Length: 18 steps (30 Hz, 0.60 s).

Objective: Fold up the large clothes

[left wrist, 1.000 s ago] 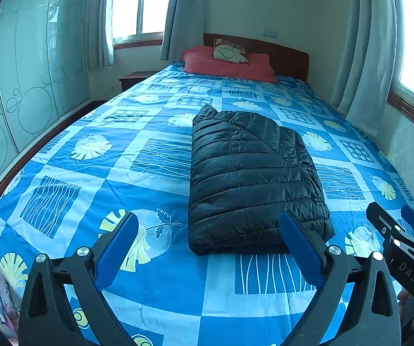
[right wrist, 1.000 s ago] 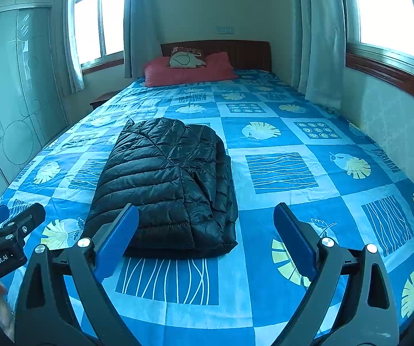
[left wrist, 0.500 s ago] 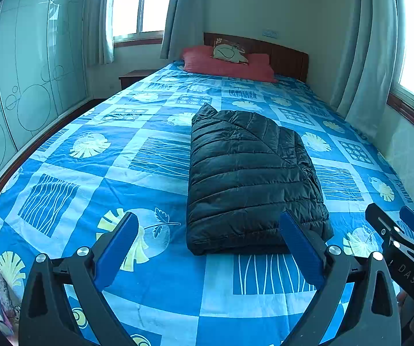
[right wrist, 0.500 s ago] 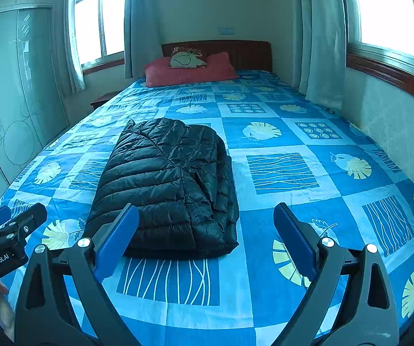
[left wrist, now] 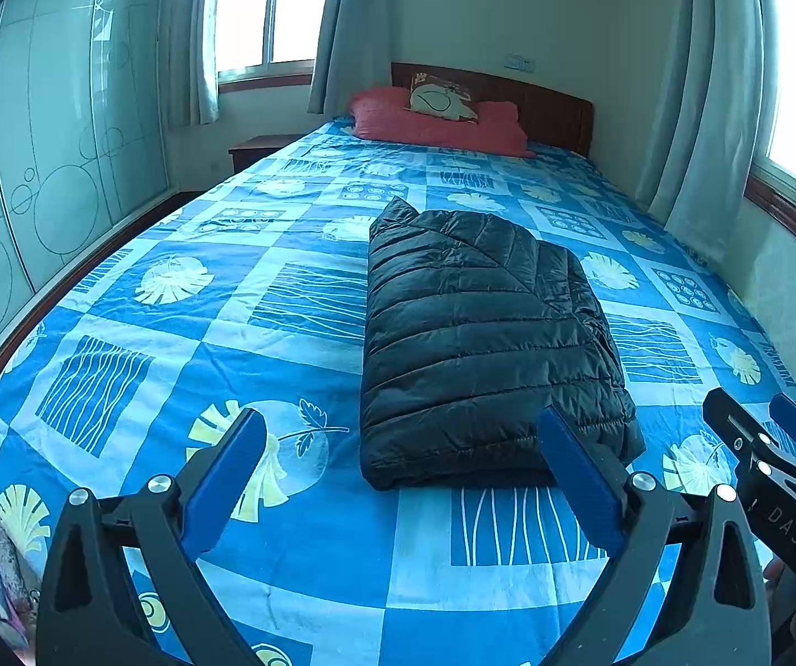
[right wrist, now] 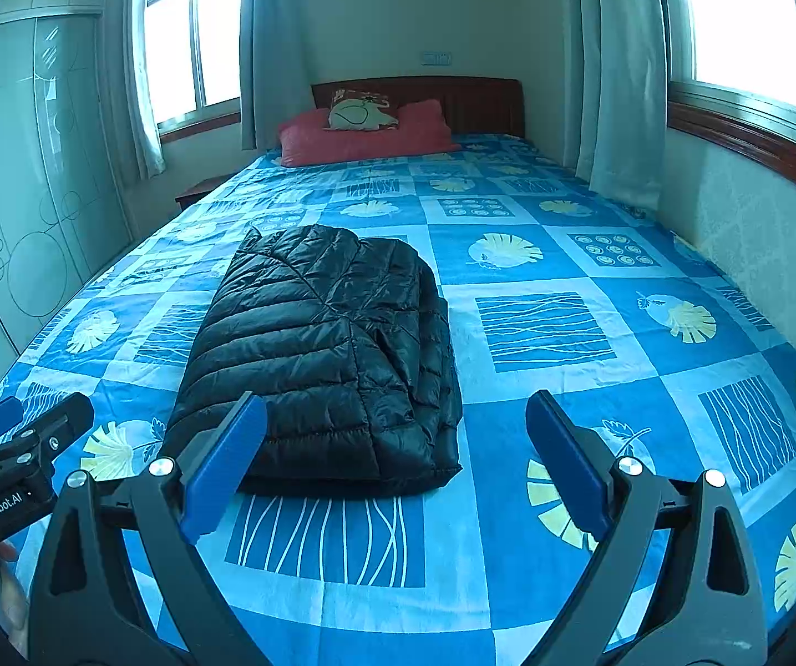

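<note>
Left view: a black puffy jacket lies folded in the middle of a bed with a blue patterned sheet. Red pillows sit by the headboard. The left gripper is wide open, holding nothing.

Right view: curtains hang by bright windows. The right gripper is wide open too, near the jacket's front edge.

Folded black jacket on bed, right tongs spread
</note>
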Available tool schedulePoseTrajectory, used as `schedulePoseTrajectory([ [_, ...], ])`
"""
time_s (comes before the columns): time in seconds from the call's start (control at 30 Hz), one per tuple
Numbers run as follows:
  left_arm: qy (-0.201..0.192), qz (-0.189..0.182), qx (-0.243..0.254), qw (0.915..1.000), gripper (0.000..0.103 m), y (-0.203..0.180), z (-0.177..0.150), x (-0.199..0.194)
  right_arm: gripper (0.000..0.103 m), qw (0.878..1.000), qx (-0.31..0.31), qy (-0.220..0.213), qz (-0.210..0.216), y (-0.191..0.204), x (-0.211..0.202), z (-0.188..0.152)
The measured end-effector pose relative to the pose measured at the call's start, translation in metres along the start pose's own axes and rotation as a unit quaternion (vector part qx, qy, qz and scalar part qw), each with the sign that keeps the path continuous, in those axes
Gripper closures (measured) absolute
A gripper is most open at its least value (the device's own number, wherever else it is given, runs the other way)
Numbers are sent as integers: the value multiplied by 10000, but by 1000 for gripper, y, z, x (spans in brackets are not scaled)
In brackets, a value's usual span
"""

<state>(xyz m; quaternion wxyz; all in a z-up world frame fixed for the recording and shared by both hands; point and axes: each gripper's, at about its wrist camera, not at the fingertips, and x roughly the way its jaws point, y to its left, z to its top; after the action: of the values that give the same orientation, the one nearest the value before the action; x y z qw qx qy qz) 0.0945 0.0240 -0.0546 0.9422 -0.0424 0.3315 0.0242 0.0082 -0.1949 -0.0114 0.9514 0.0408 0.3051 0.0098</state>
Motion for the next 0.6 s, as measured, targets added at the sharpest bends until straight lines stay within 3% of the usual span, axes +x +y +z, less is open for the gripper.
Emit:
schedulePoseTrajectory([
  [0.2, -56, 18, -21, 10000, 6, 0, 1, -3, 9, 10000, 3, -13, 4, 1, 0, 0],
  [0.37, 58, 316, 36, 9995, 6, -2, 1, 0, 9, 10000, 12, 9, 16, 1, -1, -1],
  [0.6, 30, 200, -69, 9998, 6, 3, 1, 0, 9, 10000, 21, 25, 13, 2, -1, -1],
])
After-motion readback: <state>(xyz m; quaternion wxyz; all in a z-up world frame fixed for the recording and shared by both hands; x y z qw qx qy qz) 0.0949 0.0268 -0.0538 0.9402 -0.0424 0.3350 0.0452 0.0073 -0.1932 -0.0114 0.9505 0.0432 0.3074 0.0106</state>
